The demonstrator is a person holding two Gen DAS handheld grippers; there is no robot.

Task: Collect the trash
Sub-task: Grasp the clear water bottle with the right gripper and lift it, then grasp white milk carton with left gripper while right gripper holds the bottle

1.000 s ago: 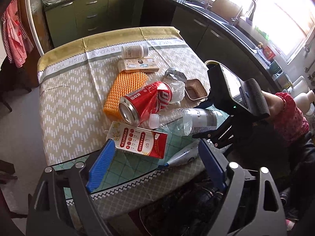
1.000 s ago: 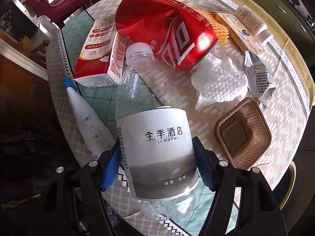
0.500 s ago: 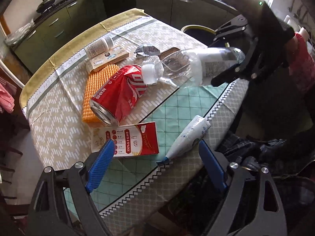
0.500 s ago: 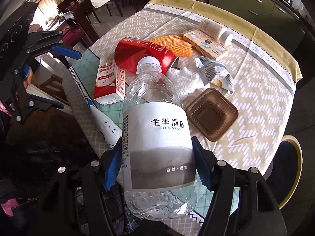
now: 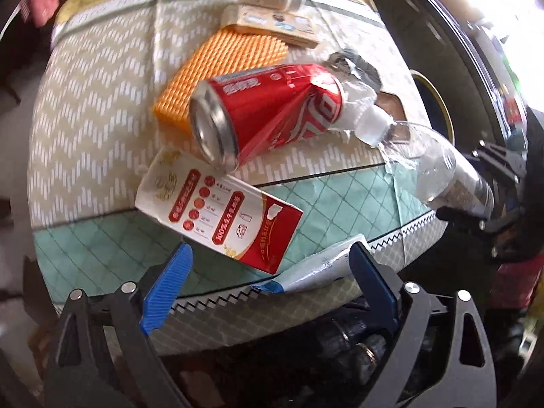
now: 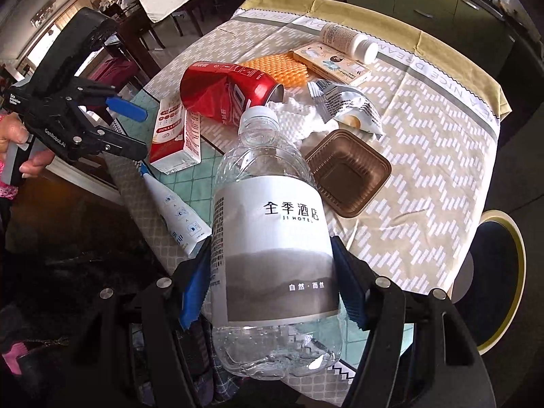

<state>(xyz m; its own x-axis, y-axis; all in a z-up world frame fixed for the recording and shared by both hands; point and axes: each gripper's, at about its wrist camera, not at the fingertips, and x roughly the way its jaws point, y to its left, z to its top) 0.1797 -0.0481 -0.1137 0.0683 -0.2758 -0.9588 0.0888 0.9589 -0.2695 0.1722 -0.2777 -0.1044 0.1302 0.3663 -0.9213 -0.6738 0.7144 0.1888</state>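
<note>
Left wrist view: the left gripper [image 5: 270, 280] stands wide open and grips nothing; the milk carton [image 5: 217, 217] lies just beyond its blue pads, the crushed cola can [image 5: 268, 119] farther off, the white tube [image 5: 316, 268] by the right pad at the table [image 5: 85, 129] edge. Right wrist view: the right gripper [image 6: 272, 292] is clamped on the labelled middle of the clear water bottle [image 6: 272, 238] — cap pointing away, held above the near table edge; the brown tray [image 6: 346, 173] lies beyond.
</note>
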